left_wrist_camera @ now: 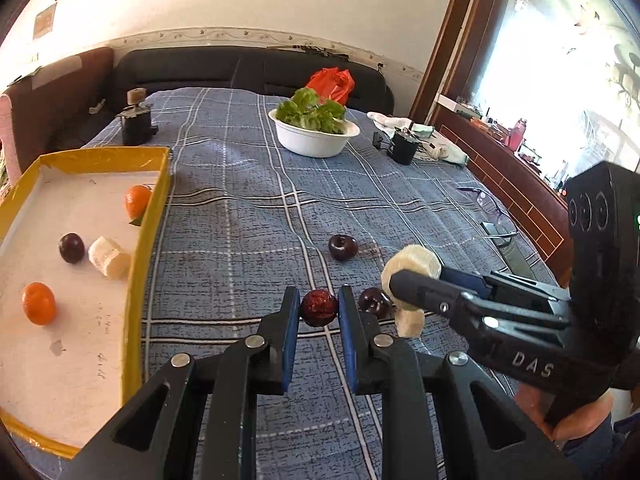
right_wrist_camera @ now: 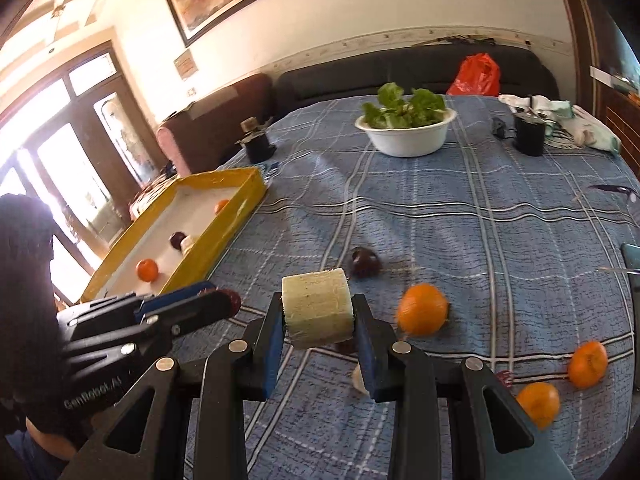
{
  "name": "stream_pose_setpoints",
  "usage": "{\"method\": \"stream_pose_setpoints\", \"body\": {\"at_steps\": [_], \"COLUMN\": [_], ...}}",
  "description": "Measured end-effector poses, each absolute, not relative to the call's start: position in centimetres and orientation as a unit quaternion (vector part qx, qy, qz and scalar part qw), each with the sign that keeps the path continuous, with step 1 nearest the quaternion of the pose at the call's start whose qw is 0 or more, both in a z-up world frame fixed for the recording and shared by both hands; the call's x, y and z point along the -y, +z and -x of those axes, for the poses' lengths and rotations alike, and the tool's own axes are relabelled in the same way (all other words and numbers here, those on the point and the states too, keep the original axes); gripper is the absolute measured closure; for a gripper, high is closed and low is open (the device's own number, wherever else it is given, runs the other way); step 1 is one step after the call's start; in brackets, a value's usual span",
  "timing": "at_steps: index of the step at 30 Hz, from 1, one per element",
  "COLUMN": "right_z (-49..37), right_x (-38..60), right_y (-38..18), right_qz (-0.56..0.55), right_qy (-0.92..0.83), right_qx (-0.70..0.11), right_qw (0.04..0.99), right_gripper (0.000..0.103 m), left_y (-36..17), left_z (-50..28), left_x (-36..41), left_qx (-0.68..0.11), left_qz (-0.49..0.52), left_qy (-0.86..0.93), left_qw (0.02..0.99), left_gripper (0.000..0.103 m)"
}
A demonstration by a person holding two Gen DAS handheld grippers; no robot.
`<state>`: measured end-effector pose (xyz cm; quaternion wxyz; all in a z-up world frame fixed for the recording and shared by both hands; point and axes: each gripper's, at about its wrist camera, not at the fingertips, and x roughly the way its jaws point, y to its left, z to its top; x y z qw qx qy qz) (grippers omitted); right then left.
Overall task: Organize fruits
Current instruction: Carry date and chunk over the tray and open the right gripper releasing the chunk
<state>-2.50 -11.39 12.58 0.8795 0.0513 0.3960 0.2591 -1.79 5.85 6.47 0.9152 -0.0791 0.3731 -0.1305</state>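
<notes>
Left wrist view: left gripper (left_wrist_camera: 319, 306) clamps a small dark-red round fruit (left_wrist_camera: 319, 307) just above the blue checked cloth (left_wrist_camera: 240, 208); firm, slick, gripped across its middle.
Right wrist view: right gripper (right_wrist_camera: 319, 312) clenches a pale banana chunk (right_wrist_camera: 317, 309) by its sides; soft, bruisable.

Left gripper (left_wrist_camera: 319, 306) clamps a dark red fruit (left_wrist_camera: 319, 307); right gripper (right_wrist_camera: 318, 312), at its three o'clock, pinches a banana chunk (right_wrist_camera: 317, 309).

blue plaid bedspread (left_wrist_camera: 248, 208), dark headboard (left_wrist_camera: 208, 66), bright window (left_wrist_camera: 560, 60)
</notes>
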Motion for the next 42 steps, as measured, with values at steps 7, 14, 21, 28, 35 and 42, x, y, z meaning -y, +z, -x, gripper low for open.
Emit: {"method": "stream_pose_setpoints", "body": {"at_steps": [7,14,21,28,35,42], "right_z": [3.3,3.8,3.7,3.6,3.3,3.4], "right_x": [10.3,9.7,9.7,9.7,9.4,7.7], "right_y": [12.6,12.6,12.4,12.4,12.3,12.9], "right_qz": [-0.037,-0.026,-0.030,-0.030,-0.040,-0.053], "right_qy": [0.283,0.295,0.296,0.298,0.302,0.322], "right_qx": [-0.390,-0.385,-0.388,-0.388,-0.398,-0.415], "right_qw": [0.875,0.874,0.872,0.871,0.865,0.849], "right_gripper": [0.067,0.067,0.067,0.067,0.067,0.067], "left_y": [6.7,6.9,7.0,7.4,8.1,7.5], "left_z": [2.3,2.7,3.0,3.4,4.3,4.9], "left_x": [-7.6,-9.5,-11.8,-14.2,-18.1,-24.1], "left_qx": [-0.367,-0.359,-0.354,-0.344,-0.328,-0.322], "left_qz": [0.092,0.101,0.116,0.129,0.144,0.169], "left_qy": [-0.114,-0.097,-0.076,-0.054,-0.019,0.040], "left_qw": [0.919,0.923,0.925,0.928,0.933,0.931], "left_gripper": [0.084,0.084,0.084,0.084,0.084,0.084]}}
